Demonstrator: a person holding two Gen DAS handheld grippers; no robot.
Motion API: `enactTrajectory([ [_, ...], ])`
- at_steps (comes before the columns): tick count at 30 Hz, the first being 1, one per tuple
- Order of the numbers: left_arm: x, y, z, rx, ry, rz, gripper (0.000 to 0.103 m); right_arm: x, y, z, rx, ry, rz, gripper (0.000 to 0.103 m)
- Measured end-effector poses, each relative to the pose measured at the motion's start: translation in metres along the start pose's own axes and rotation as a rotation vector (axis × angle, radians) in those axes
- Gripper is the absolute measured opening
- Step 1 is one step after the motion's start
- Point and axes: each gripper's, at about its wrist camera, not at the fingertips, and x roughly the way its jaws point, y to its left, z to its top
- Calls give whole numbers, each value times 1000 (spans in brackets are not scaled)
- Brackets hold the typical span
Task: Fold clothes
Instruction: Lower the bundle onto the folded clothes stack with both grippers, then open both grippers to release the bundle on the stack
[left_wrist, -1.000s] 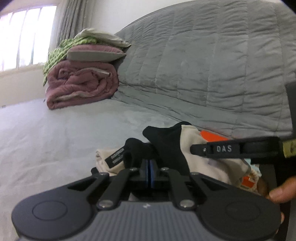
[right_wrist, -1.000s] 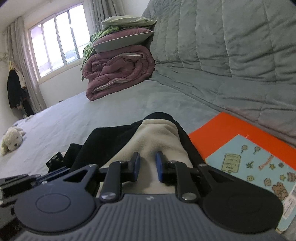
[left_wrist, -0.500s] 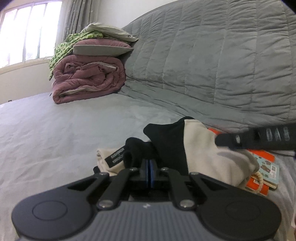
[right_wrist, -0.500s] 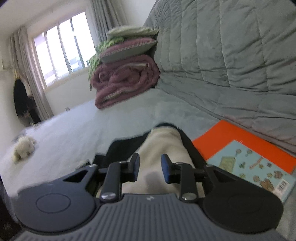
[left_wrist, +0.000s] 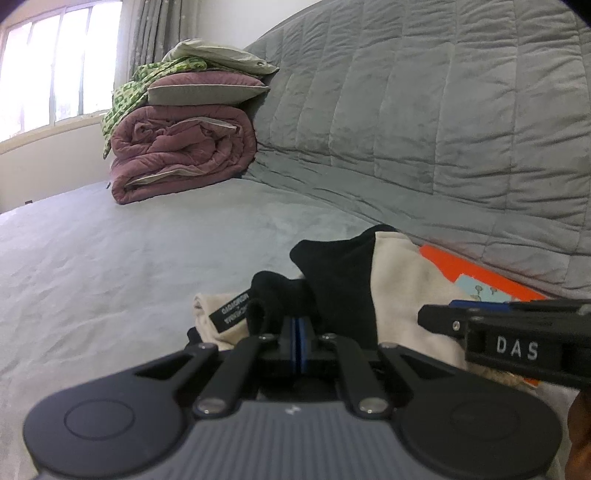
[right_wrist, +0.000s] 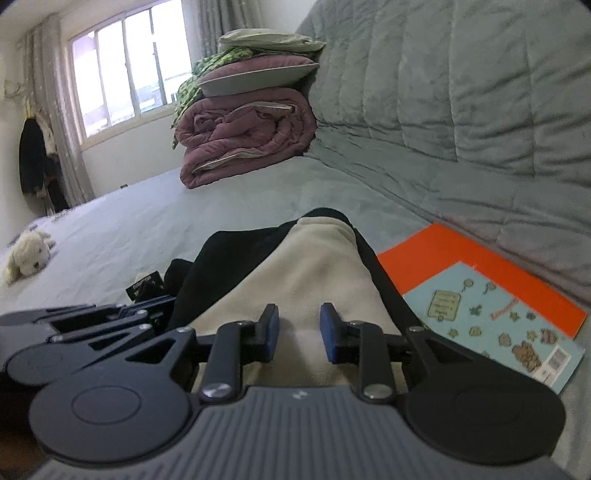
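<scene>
The left gripper (left_wrist: 297, 341) had its blue pads pressed together, pinching a black edge of the fleece garment (left_wrist: 402, 295) low on its near side, though how much cloth lay between them was hidden. The right gripper (right_wrist: 299, 328) hung over the cream panel of that same garment (right_wrist: 303, 273) with its pads apart and nothing between them. The garment, black outside and cream within, lay bunched on the bed just ahead of both tools, its woven label (left_wrist: 232, 314) turned up on the left.

The likeliest trouble was the left pinch: it seemed to sit on a thin hem, and any lift might have let the thick fleece slide free. If the right gripper closed where it hovered, it would probably have taken only the top cream layer and dragged the fold askew. The orange folder (right_wrist: 476, 266) and the pale blue booklet (right_wrist: 491, 317) on it lay just beside the garment's right edge, and a sweep that way could have caught or shoved them.

The bed (right_wrist: 140, 229) was covered in a soft grey spread that might have rucked under pulled cloth. A grey quilted cover (right_wrist: 461, 92) rose behind it. At the far end stood a rolled mauve duvet (right_wrist: 247, 136) with pillows (right_wrist: 258, 74) stacked on top, near the window (right_wrist: 125, 66). A white plush dog (right_wrist: 27, 254) lay far off left, and dark coats (right_wrist: 35, 158) hung by the curtain.
</scene>
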Motion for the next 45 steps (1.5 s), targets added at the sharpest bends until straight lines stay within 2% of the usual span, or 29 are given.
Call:
enactTrajectory([
  [3, 0, 0, 0, 3, -1, 4, 5, -3, 1, 2, 14, 3, -6, 27],
  [6, -1, 2, 0, 3, -3, 0, 5, -14, -4, 9, 90, -18, 10, 27],
  [10, -4, 4, 4, -6, -20, -17, 6, -32, -17, 19, 212, -68, -31, 36],
  [13, -18, 12, 13, -46, -68, -60, 8, -41, -22, 22, 233, -72, -42, 43],
  [14, -24, 15, 16, -59, -93, -52, 16, -44, -22, 23, 232, -71, -48, 50],
  [15, -30, 17, 18, -61, -113, -24, 34, -46, -21, 24, 225, -69, -60, 52],
  [16, -35, 20, 19, -61, -129, 2, 39, -48, -20, 25, 218, -69, -68, 54],
  [17, -38, 22, 19, -60, -132, 13, 40, -50, -19, 25, 214, -70, -66, 55],
  [23, -56, 36, 8, -100, -55, 38, 42, -54, -16, 22, 202, -49, -57, 56],
  [25, -61, 46, 4, -153, -7, 41, 43, -57, -13, 20, 199, -35, -70, 57],
  [27, -66, 59, 2, -224, 42, 43, 44, -66, -5, 14, 188, -32, -85, 63],
  [29, -73, 65, 2, -238, 60, 42, 48, -77, 3, 5, 193, -47, -94, 78],
  [31, -84, 67, 2, -218, 61, 40, 58, -85, 10, -5, 215, -52, -97, 87],
  [32, -90, 67, 2, -200, 57, 39, 65, -89, 13, -11, 241, -49, -101, 99],
  [33, -96, 68, 0, -182, 53, 43, 74, -90, 15, -17, 267, -41, -108, 103],
  [35, -102, 72, -2, -171, 63, 55, 84, -86, 18, -26, 311, 0, -129, 103],
  [37, -106, 79, -5, -190, 80, 56, 88, -79, 18, -29, 333, 65, -170, 103],
  [41, -111, 88, -11, -165, 124, 61, 102, -93, 19, -22, 361, -8, -154, 103],
  [43, -110, 87, -14, -116, 167, 81, 102, -93, 24, -17, 341, -2, -142, 103],
  [45, -108, 86, -19, -89, 211, 103, 102, -82, 29, -15, 301, 64, -179, 103],
])
